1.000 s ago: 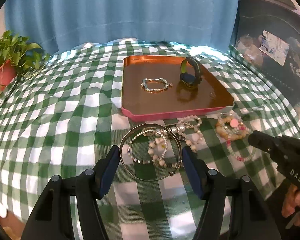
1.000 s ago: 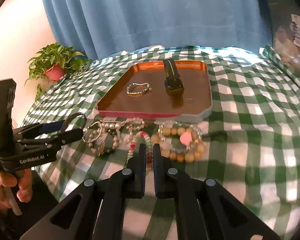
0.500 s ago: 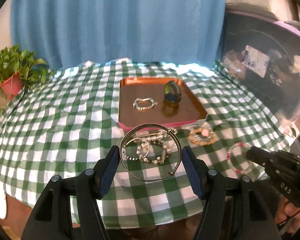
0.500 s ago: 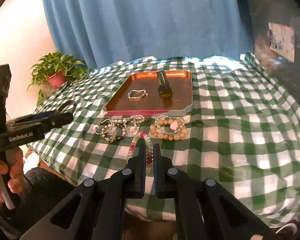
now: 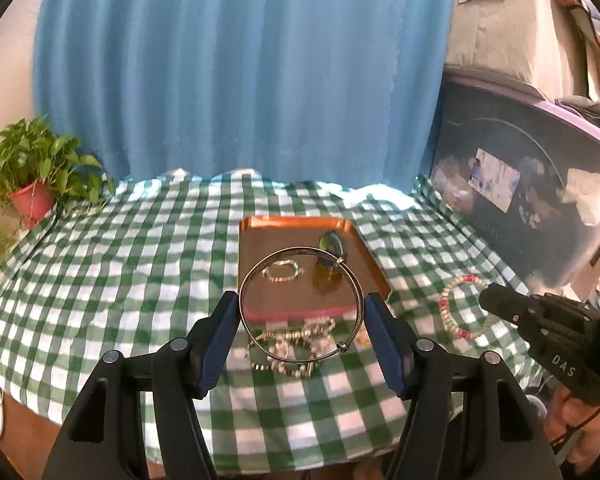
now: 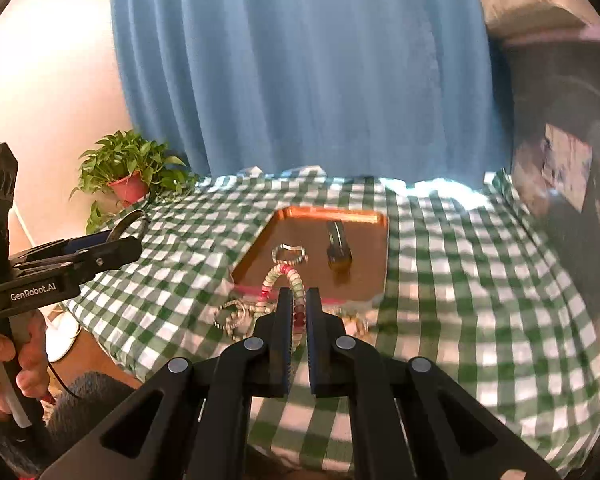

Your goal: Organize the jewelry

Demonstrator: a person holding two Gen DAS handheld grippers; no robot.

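Note:
My left gripper (image 5: 302, 312) is shut on a thin silver bangle (image 5: 256, 272), held up in the air in front of the copper tray (image 5: 260, 232). My right gripper (image 6: 299, 304) is shut on a pink, white and green beaded bracelet (image 6: 290, 276), also lifted; the bracelet also shows in the left wrist view (image 5: 446, 300). The tray (image 6: 364, 284) holds a silver chain bracelet (image 6: 288, 254) and a dark watch (image 6: 338, 246). More bead and pearl bracelets (image 5: 296, 346) lie on the checked cloth before the tray.
A green-white checked cloth (image 5: 140, 260) covers the table. A potted plant (image 5: 32, 176) stands at the far left edge. A blue curtain (image 5: 236, 72) hangs behind. A dark bin (image 5: 520, 184) with a grey box on it stands at the right.
Both grippers have risen and pulled back from the table, lifting the bangle and the beaded bracelet off the cloth. The table now looks smaller and farther.

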